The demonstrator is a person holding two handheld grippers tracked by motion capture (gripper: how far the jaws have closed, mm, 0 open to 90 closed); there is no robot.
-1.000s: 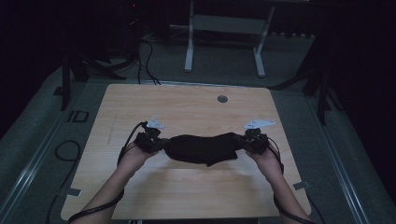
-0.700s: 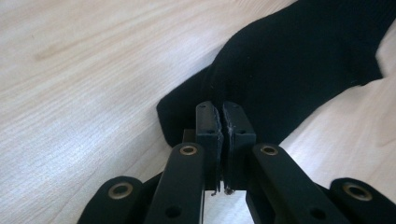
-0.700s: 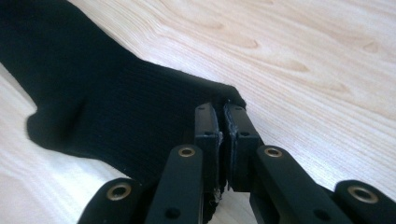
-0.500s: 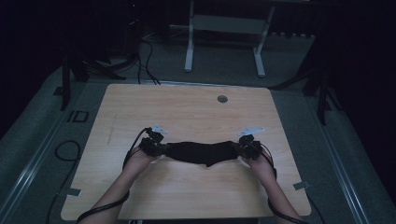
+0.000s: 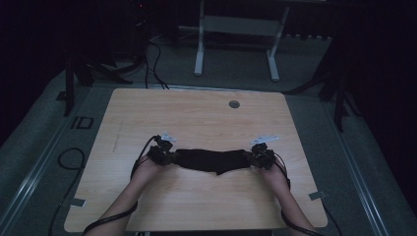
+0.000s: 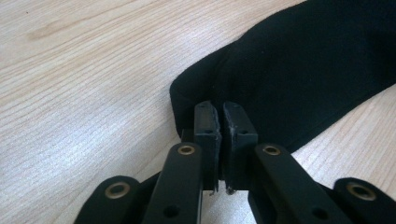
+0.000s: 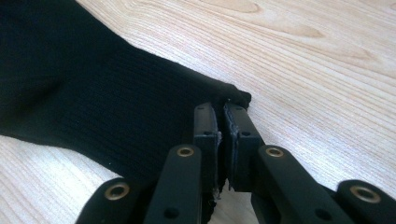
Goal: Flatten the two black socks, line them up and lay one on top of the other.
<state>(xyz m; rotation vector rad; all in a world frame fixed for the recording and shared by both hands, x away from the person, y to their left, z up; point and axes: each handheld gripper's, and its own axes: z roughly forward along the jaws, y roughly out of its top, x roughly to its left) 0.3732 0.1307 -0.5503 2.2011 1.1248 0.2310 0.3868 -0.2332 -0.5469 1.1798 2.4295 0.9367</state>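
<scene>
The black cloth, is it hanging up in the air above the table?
No, the black cloth lies stretched flat on the wooden table, pinched at its ends by the left gripper and right gripper.

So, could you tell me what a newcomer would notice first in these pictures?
Probably the black cloth, lying as a dark band across the near half of the pale wooden table. The left gripper and right gripper pinch its two ends, jaws closed on the fabric.
</scene>
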